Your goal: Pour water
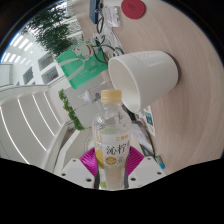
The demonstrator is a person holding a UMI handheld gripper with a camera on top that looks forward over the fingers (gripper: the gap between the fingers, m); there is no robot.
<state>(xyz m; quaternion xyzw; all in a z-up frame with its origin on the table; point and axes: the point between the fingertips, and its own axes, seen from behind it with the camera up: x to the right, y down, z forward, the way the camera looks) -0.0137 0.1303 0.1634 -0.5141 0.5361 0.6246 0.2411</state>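
A clear plastic bottle [111, 135] with a pale cap and a yellow-and-white label stands upright between my fingers. Both pink pads [92, 158] press against its sides, so my gripper [112, 160] is shut on the bottle. Its cap reaches up to the rim of a white cup [145, 76], which appears tilted with its open mouth toward the bottle. The view is tilted, so the wooden table [190, 40] shows beyond the cup. Whether the bottle's cap is off I cannot tell. The bottle holds a pale liquid.
A green box [78, 67] lies beyond the bottle next to the cup. A red round object [134, 9] and white items sit farther off on the table. Green plants [68, 103] and a white railing [30, 110] stand off to the side of the bottle.
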